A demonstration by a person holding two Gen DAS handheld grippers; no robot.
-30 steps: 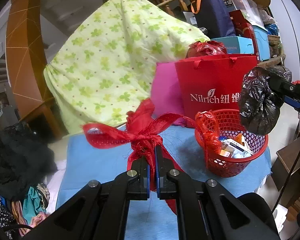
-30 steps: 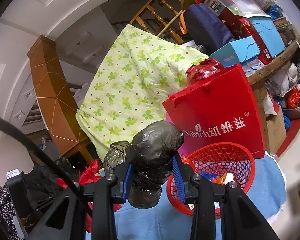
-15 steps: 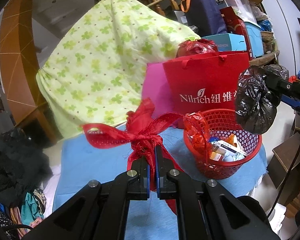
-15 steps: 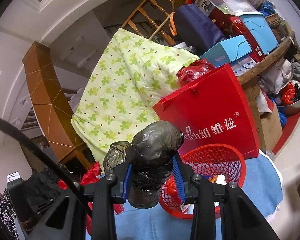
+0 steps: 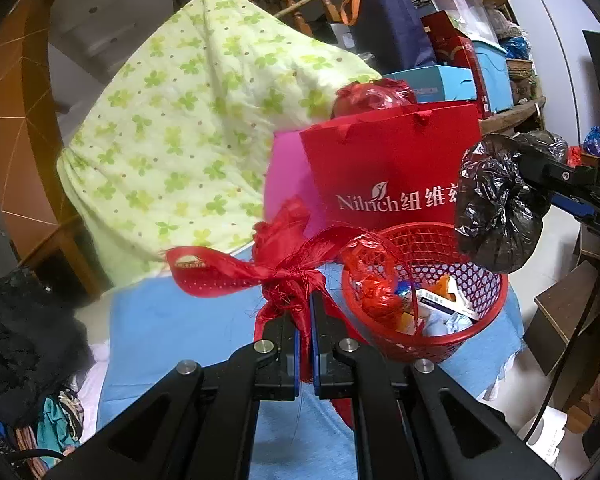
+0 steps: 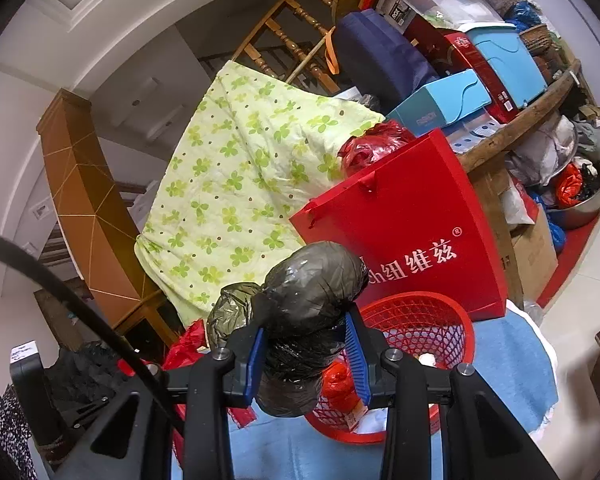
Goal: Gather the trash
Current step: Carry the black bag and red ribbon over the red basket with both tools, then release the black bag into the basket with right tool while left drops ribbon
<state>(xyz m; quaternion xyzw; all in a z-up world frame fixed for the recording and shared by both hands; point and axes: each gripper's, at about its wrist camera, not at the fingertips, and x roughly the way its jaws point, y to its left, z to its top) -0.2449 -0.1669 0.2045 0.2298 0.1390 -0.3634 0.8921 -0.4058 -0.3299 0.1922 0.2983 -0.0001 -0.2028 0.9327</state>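
Jaws of the left gripper (image 5: 306,316) are pinched almost together on a red mesh bag (image 5: 288,264), knotted and frayed, whose loose ends fan out above the black fingers. Just right of it stands a red plastic basket (image 5: 452,340) on a blue cloth (image 5: 172,336), with cartons, wrappers and a crumpled red bag inside. The right gripper (image 6: 306,344) clamps a bundled black trash bag (image 6: 312,280) between its blue pads (image 6: 254,360), the jaws narrowly apart around it; from the left wrist view the bundle hangs above the basket's right rim, though whether it is directly over the opening is hard to judge. Behind the basket a red paper shopping bag (image 6: 412,232) stands upright with a pink bag (image 5: 286,176) beside it, and a green clover-print quilt (image 5: 188,120) is draped behind them.
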